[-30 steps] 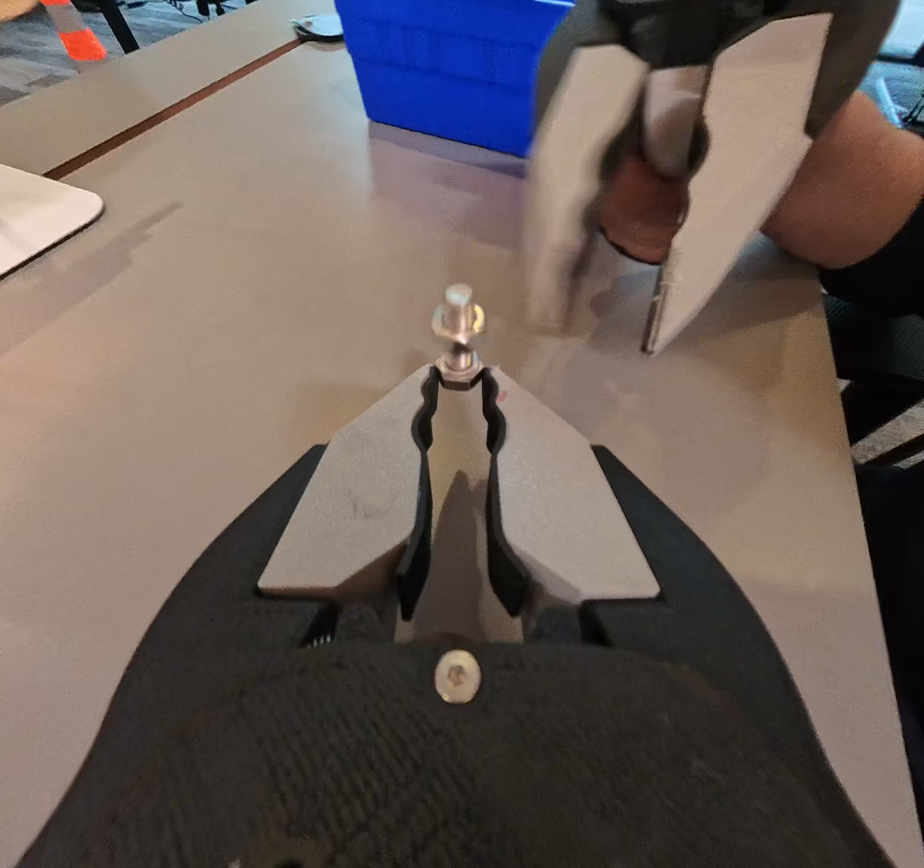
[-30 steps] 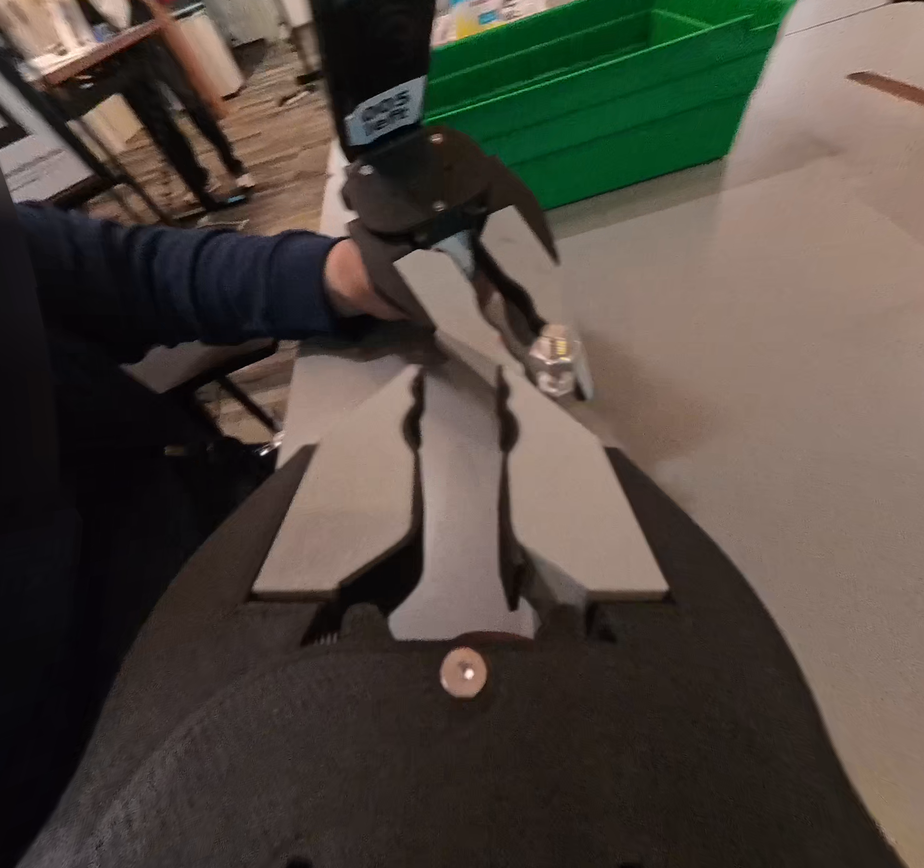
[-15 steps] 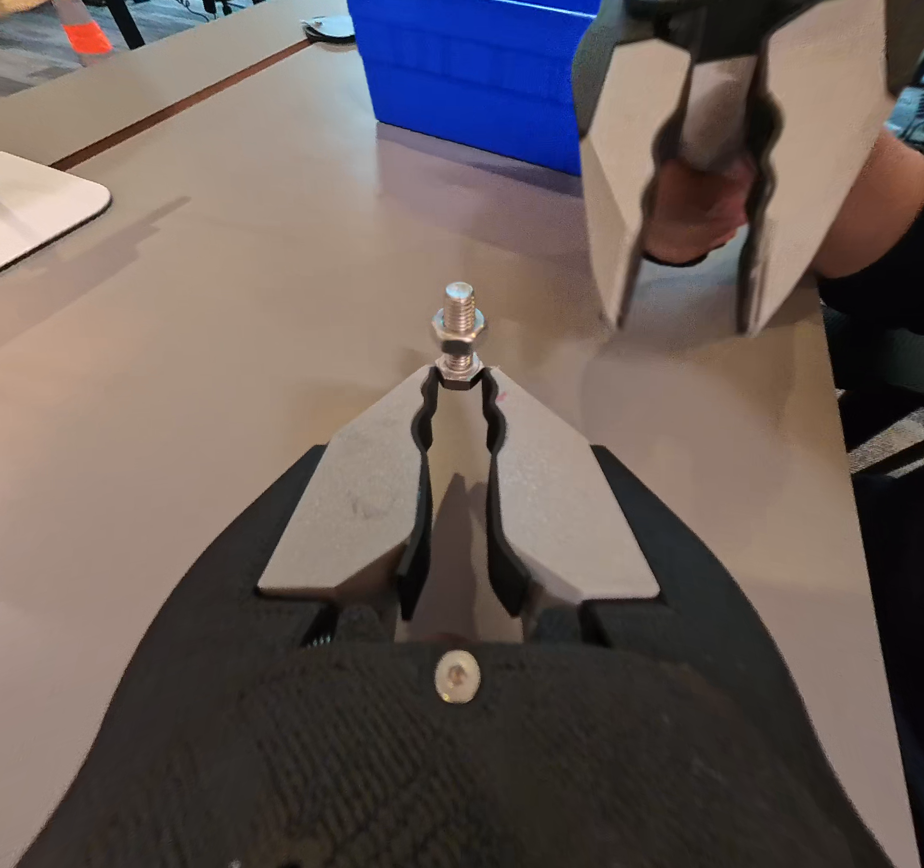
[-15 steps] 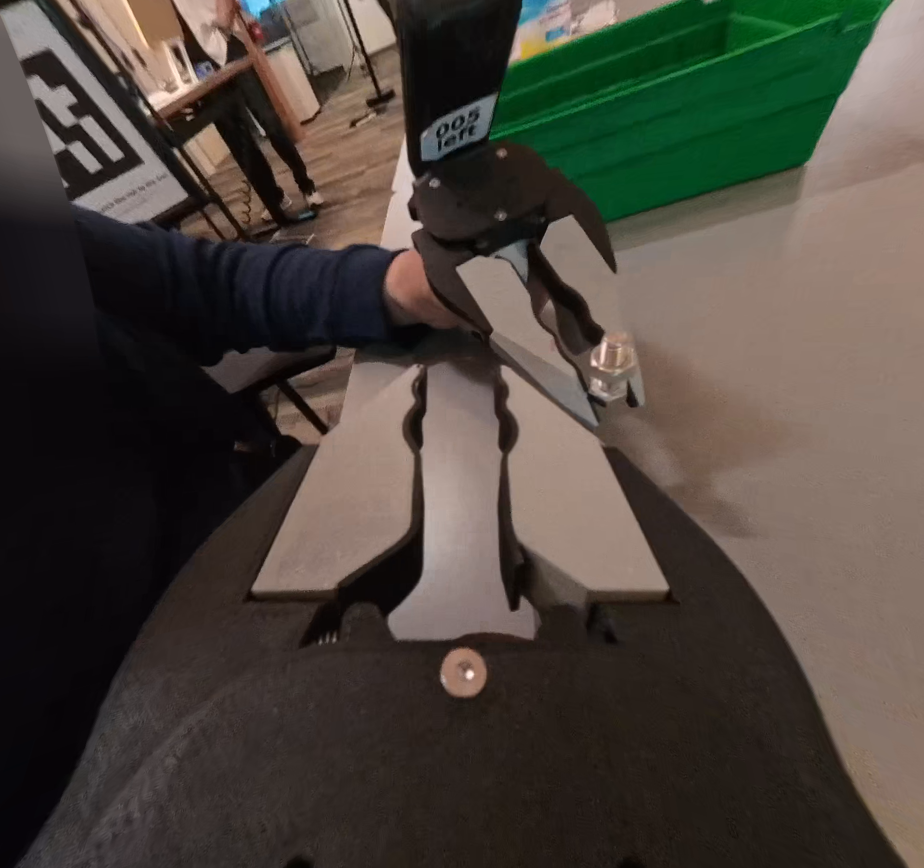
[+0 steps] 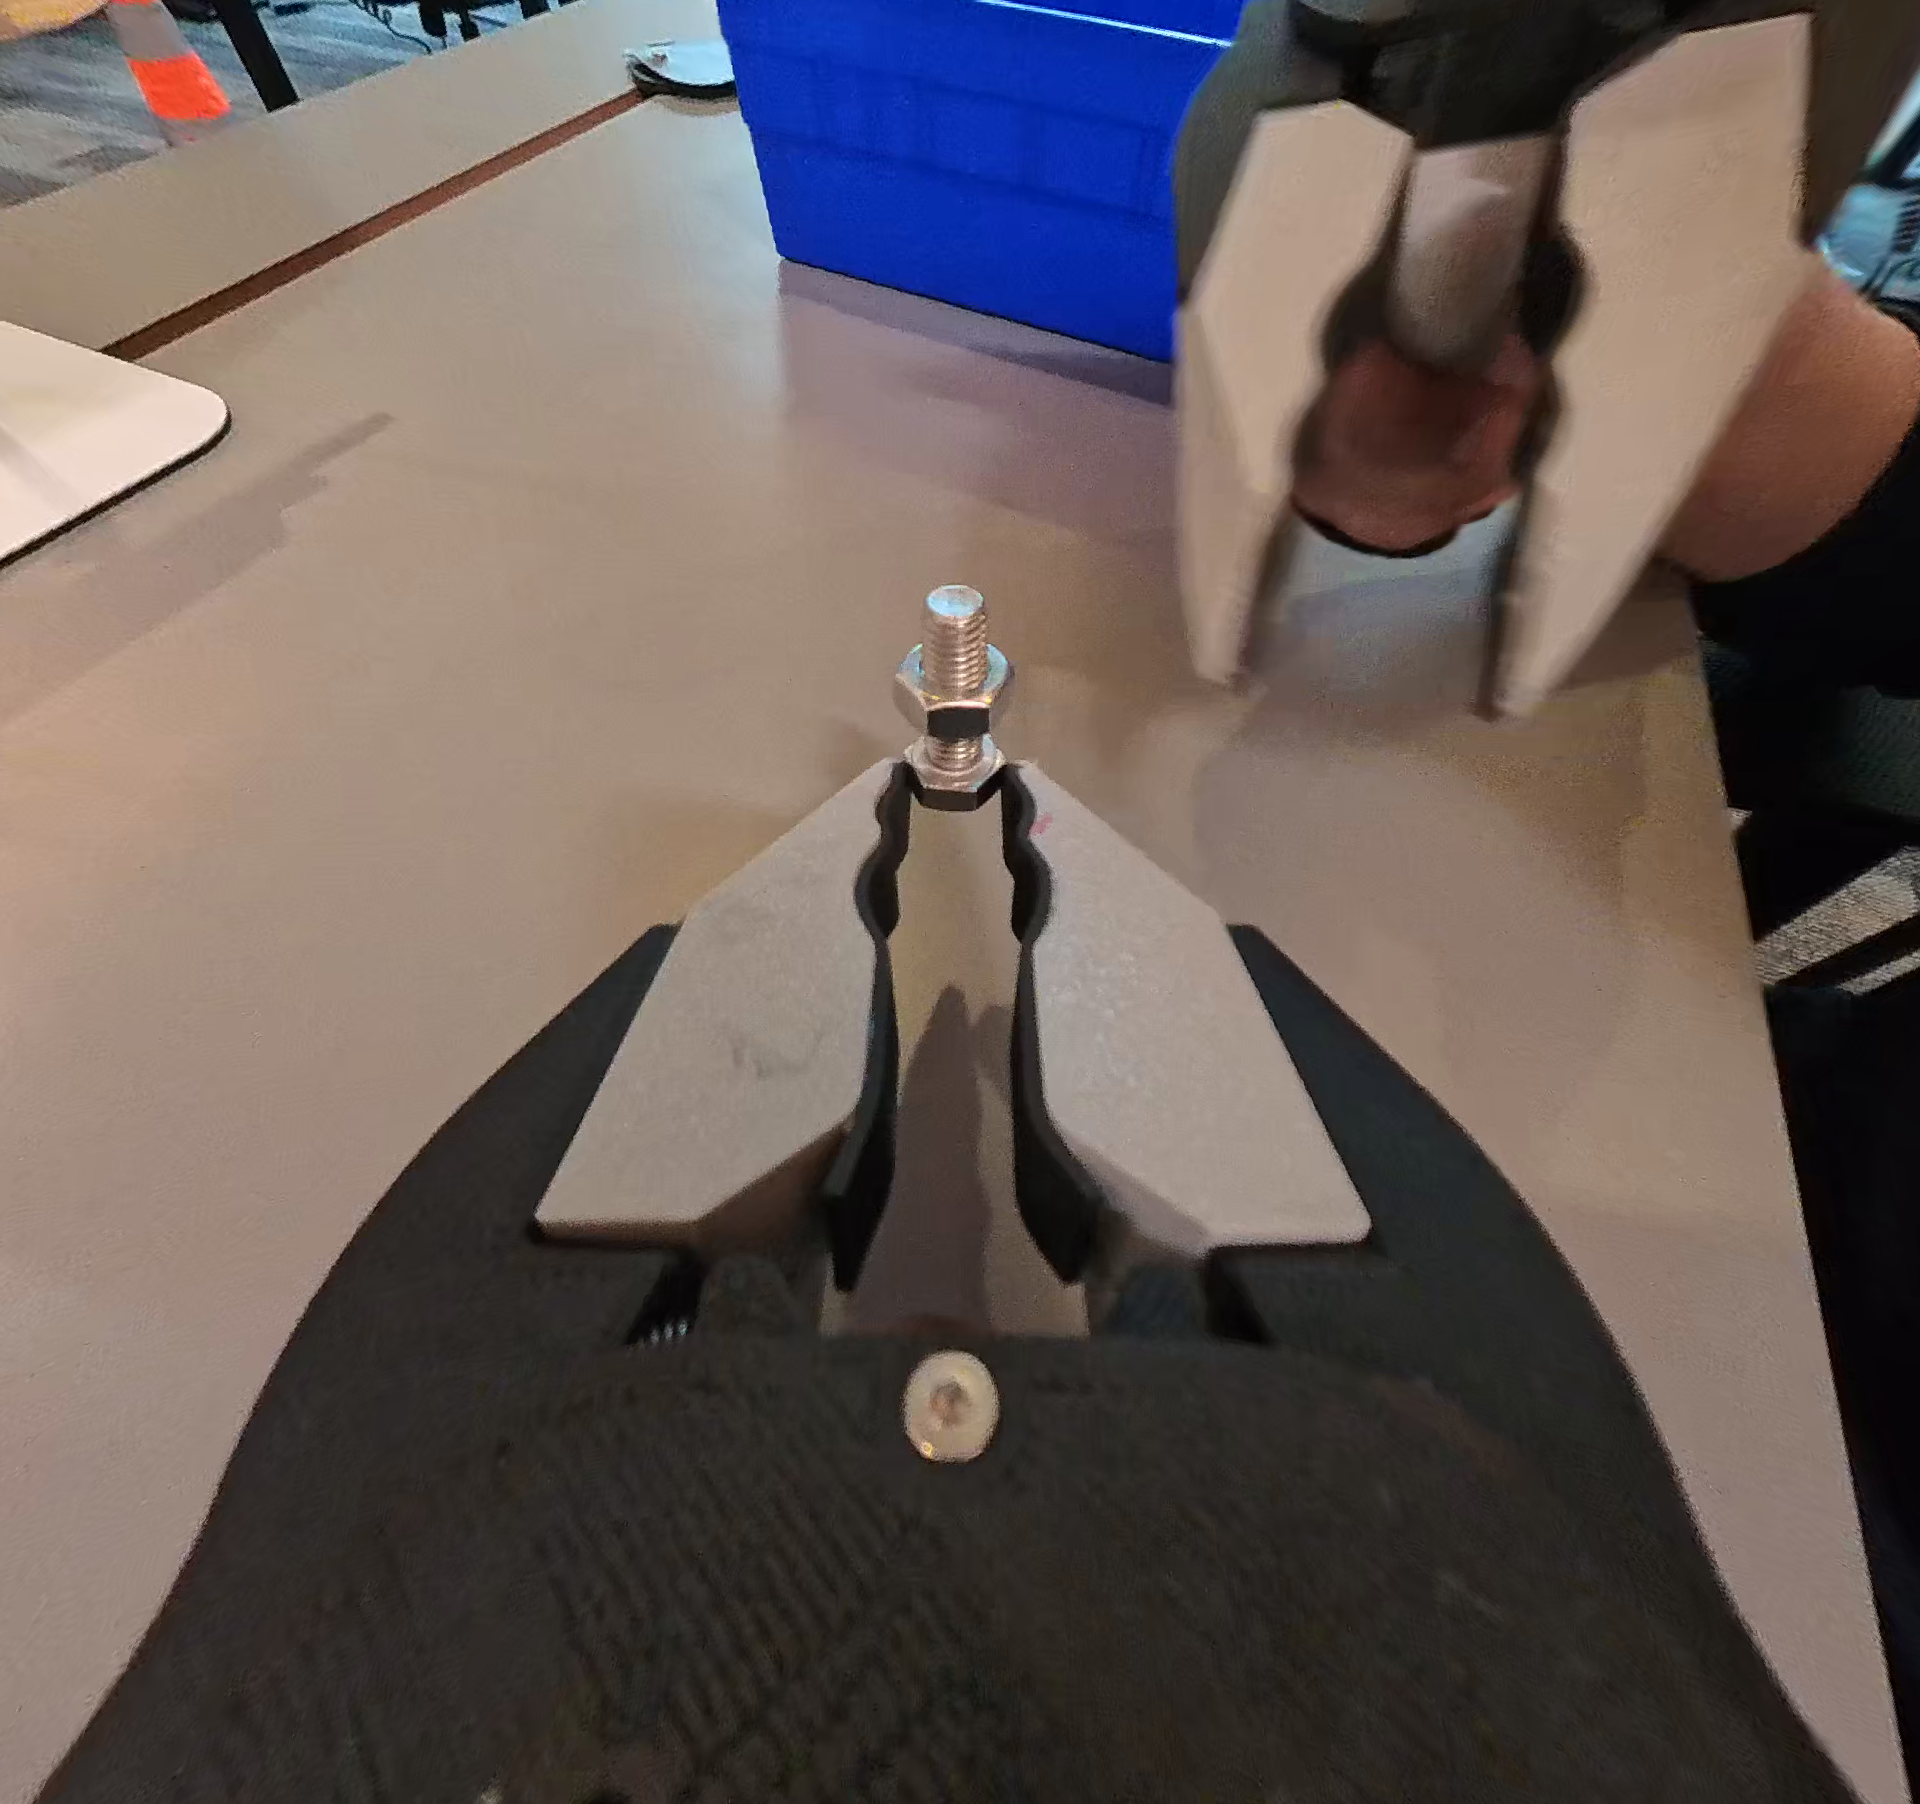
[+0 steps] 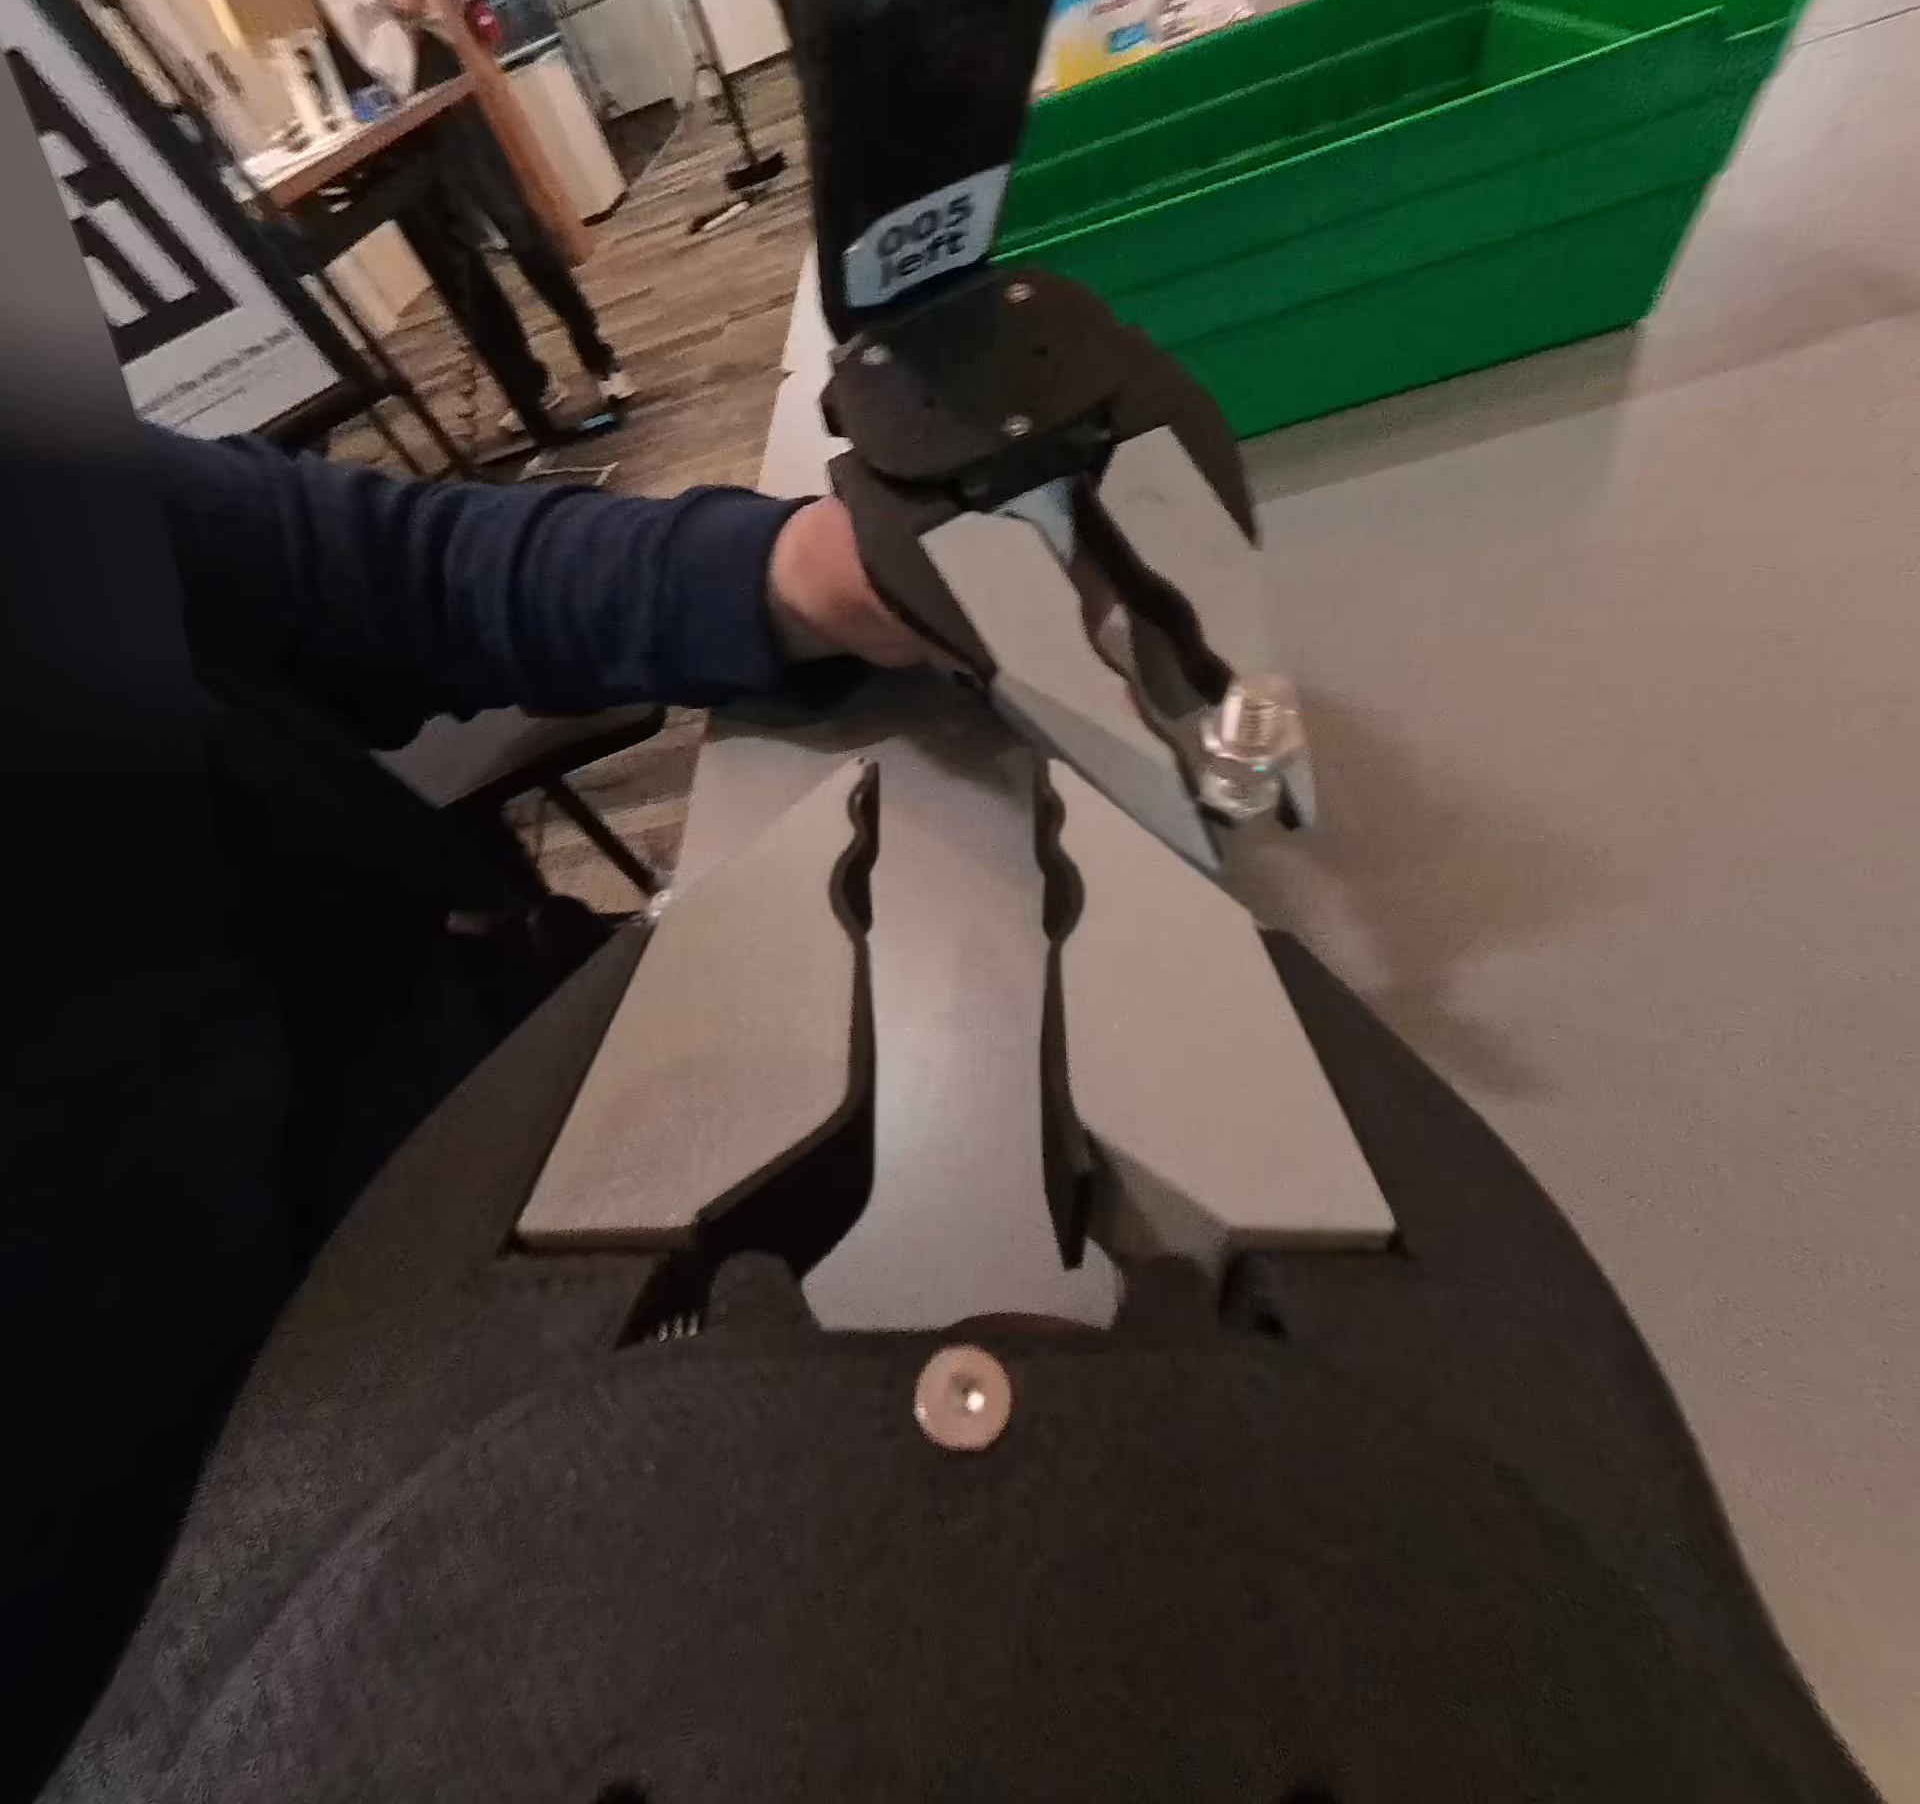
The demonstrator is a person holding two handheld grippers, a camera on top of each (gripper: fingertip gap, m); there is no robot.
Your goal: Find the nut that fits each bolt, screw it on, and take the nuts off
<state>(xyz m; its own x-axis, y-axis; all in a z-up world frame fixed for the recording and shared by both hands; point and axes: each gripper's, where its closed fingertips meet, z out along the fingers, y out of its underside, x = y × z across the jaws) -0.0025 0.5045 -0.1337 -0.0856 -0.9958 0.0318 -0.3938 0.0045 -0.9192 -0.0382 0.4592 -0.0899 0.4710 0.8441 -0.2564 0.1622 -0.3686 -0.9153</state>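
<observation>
Closest in, the left tongs [image 5: 953,786] are pinched tight on the hex head of a bolt [image 5: 954,658], which stands upright just above the grey bench [image 5: 520,611] with a nut [image 5: 953,687] threaded partway down its shank. A bit further off to the right, the right tongs [image 5: 1361,679] hang over the bench with fingers spread apart and nothing between them, well clear of the bolt. Way back there's a blue bin [image 5: 966,123] on the bench, and from the right side a green bin [image 6: 1403,196] too.
</observation>
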